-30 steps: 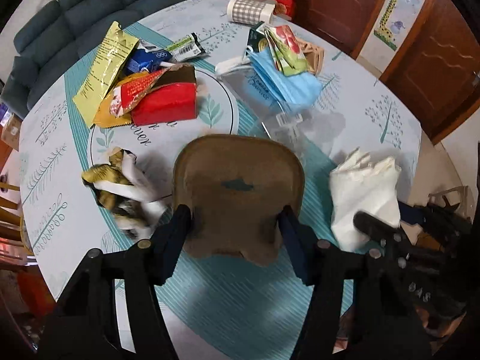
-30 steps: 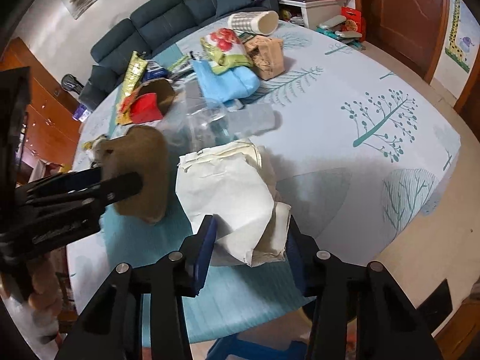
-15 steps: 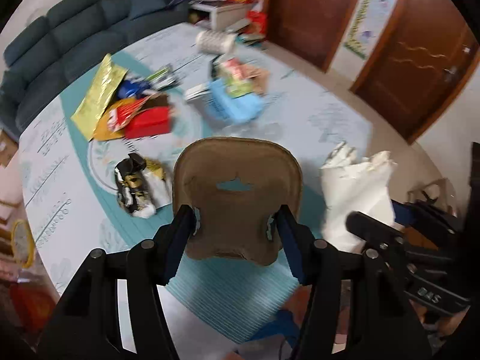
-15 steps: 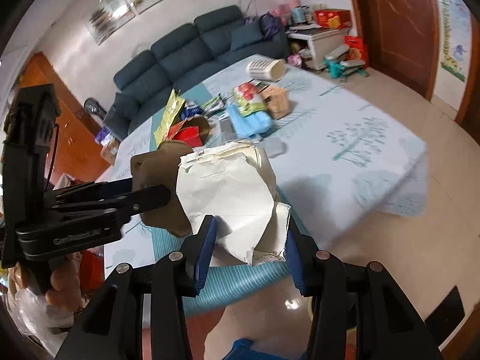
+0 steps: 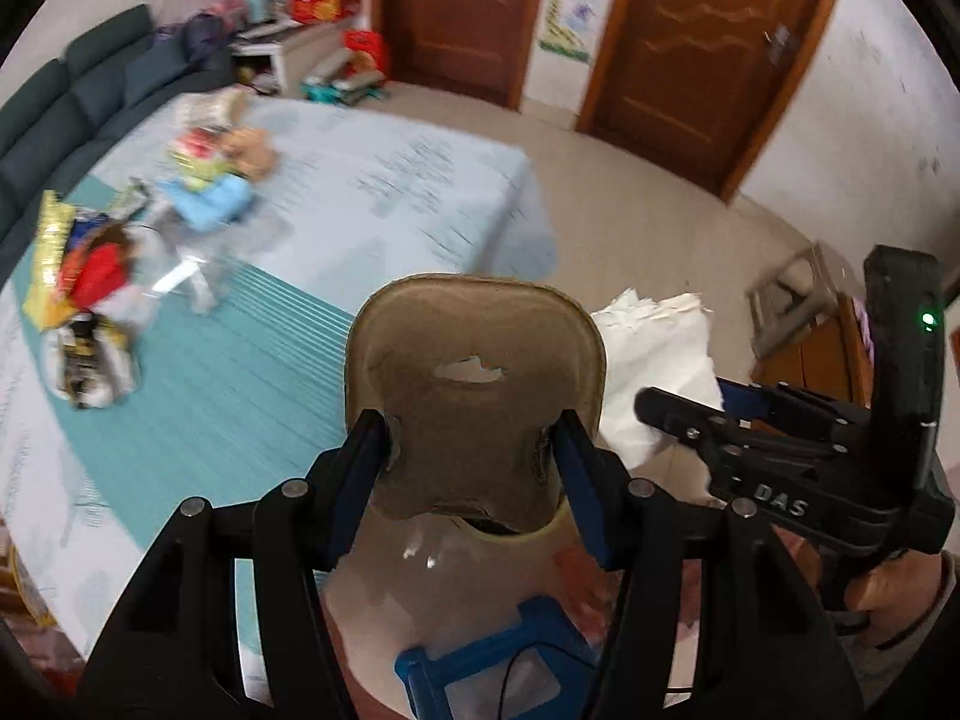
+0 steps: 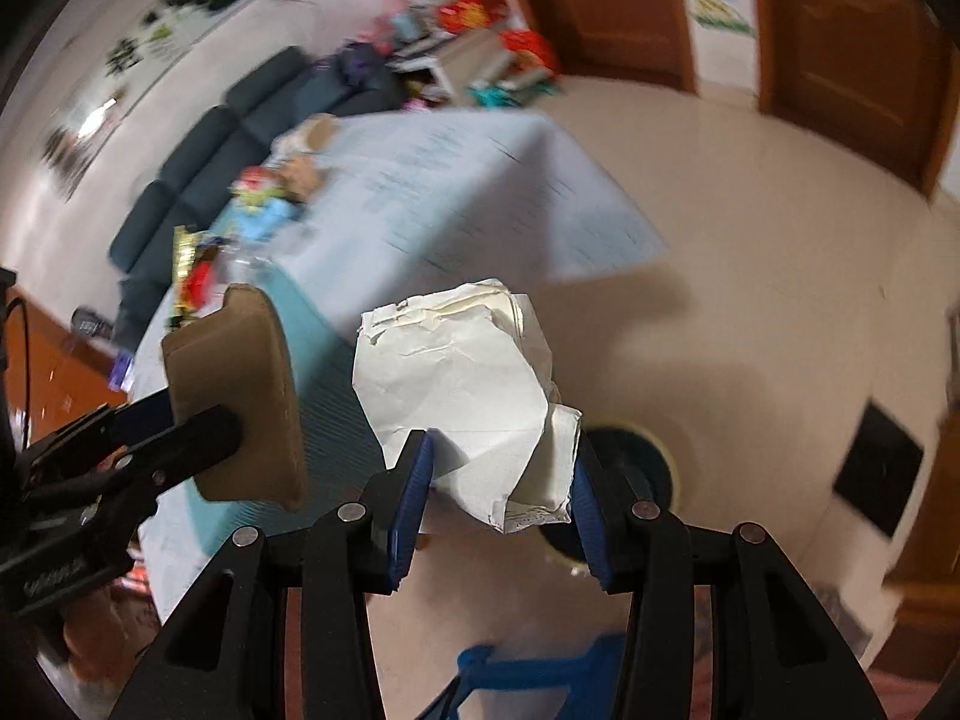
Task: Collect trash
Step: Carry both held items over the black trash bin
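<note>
Item, left gripper [image 5: 474, 450]: clamped on a brown moulded-pulp tray [image 5: 477, 384], held upright at lower centre of the left view; right gripper [image 6: 501, 480]: clamped on a crumpled white paper bag [image 6: 462, 384] at centre of the right view, both pieces carried clear of the table [image 5: 384, 192] where further wrappers [image 5: 78, 264] are left at upper left. A dark round bin [image 6: 636, 468], partly hidden behind the paper at lower centre, is judged the drop point; each piece is best centred over its mouth and lowered before release, one at a time
</note>
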